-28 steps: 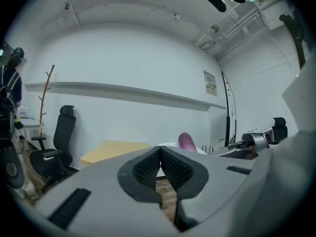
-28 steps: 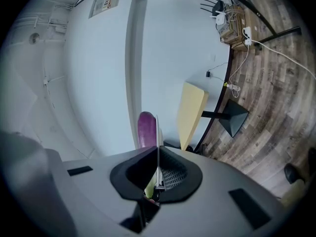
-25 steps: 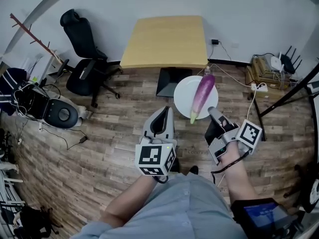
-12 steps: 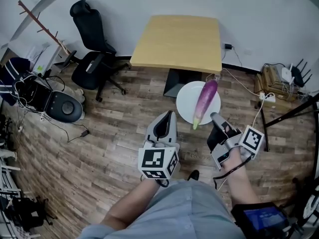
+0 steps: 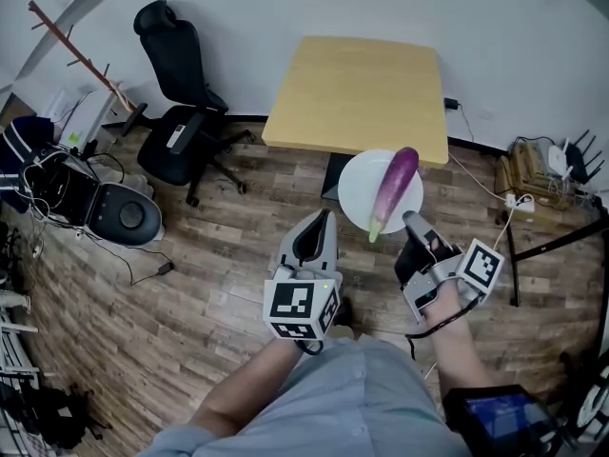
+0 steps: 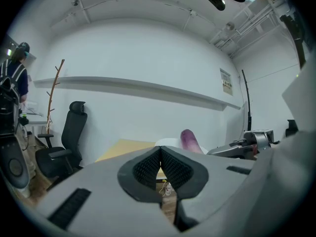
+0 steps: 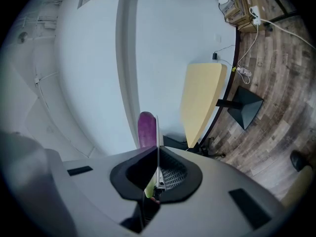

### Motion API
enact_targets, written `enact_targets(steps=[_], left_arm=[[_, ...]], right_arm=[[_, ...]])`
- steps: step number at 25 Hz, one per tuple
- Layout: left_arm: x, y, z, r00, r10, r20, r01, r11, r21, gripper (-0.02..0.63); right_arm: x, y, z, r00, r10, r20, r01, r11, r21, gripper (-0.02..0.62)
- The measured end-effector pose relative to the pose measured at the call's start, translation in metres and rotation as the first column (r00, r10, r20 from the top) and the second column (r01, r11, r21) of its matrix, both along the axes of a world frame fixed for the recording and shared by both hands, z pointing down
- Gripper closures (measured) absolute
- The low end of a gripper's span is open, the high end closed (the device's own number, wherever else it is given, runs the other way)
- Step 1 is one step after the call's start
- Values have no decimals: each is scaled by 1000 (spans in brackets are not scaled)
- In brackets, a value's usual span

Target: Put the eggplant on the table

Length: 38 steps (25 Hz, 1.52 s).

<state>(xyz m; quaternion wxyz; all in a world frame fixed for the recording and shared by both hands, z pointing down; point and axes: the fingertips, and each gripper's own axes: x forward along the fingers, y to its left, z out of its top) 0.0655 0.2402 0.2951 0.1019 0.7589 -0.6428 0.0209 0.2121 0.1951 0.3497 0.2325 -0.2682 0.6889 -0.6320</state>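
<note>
A purple eggplant (image 5: 395,187) with a green stem lies on a white plate (image 5: 357,193), held in the air just short of the wooden table's (image 5: 362,93) near edge. My right gripper (image 5: 409,219) is shut on the plate's near rim. In the right gripper view the plate (image 7: 157,130) shows edge-on between the jaws, with the eggplant (image 7: 146,129) beyond it and the table (image 7: 200,100) to the right. My left gripper (image 5: 322,217) hangs beside the plate, shut and empty. In its own view my left gripper (image 6: 160,151) points at the table (image 6: 123,149), with the eggplant (image 6: 188,139) to the right.
A black office chair (image 5: 181,84) stands left of the table. A round grey machine (image 5: 124,215) and cables lie on the wood floor at the left. A power strip and boxes (image 5: 538,165) sit at the right, by a black stand leg (image 5: 557,241).
The table has drawn closer in the head view. The plate with the eggplant now overlaps the table's near right edge. Both grippers keep the same hold.
</note>
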Motion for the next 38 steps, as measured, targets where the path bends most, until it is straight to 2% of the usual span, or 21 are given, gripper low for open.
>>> enact_targets(steps=[6,11,20,25,38], left_arm=[[-56,-45,-11,1000,0,-4,0,999,34,600],[-60,-54,-8,1000,-11,-5,11,999,52,600],[-66,-73,5,999,-38,-7,38,999,39,600],[-93,-123,15,998,-57,-12,57,998,12,600],[-111,-247,30,995,-97,35,98,995,-25,600]], right_arm=[[-60,-50,-8,1000,-10,-3,10,1000,16,584],[-69,-58,-6,999,-33,-8,34,999,33,585],[-84,-80,8,997,-72,-6,71,997,-4,584],[-111,-129,16,995,-96,-19,95,995,-27,586],[-140,-250,36,987,-157,-15,156,986,-56,586]])
